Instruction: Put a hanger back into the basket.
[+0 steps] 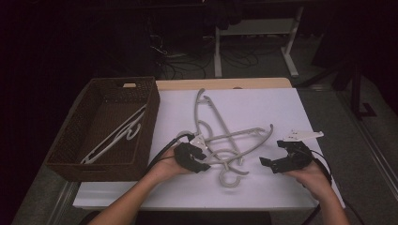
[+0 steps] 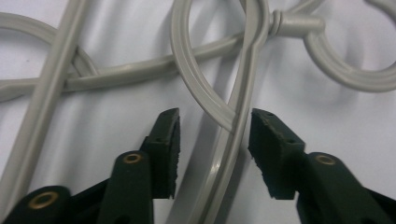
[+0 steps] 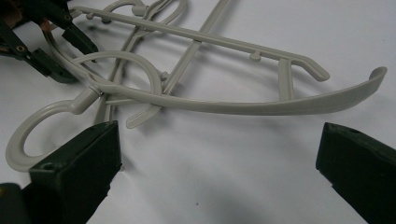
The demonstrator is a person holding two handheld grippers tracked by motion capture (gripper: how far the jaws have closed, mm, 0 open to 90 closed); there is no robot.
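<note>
- Where the high view begins at its left, a brown wicker basket (image 1: pixel 151 110) sits on the table edge, and one pale hanger (image 1: pixel 114 136) already lies slantwise inside it.
- Just right of the basket, on the white tabletop (image 1: pixel 263 101), a tangle of grey hangers (image 1: pixel 220 136) spreads across the middle of the frame, hooks and arms crossing one another.
- At the lower left of that tangle the left gripper (image 1: pixel 202 159) points into the pile; the left gripper view shows its jaws parted, standing either side of two crossed hanger bars (image 2: pixel 233 123), with the pads apart from the plastic, so it grasps nothing.
- Judging by the basket's contents, the step in hand is picking one hanger out of the heap to move it leftward into the basket; the grasp is not yet made.
- The next move, as I judge it, calls for clenching on a single bar, not both crossed ones, or two hangers may lift together and snag.
- Farther right, a curved hanger arm (image 3: pixel 261 106) sweeps across the middle of the right gripper view, and a round hook (image 3: pixel 32 126) lies at its left.
- At the lower right of the high view the right gripper (image 1: pixel 267 165) hovers beside the pile, jaws spread wide and released, holding nothing.
- It could usefully pin the remaining hangers while the left one pulls free.
</note>
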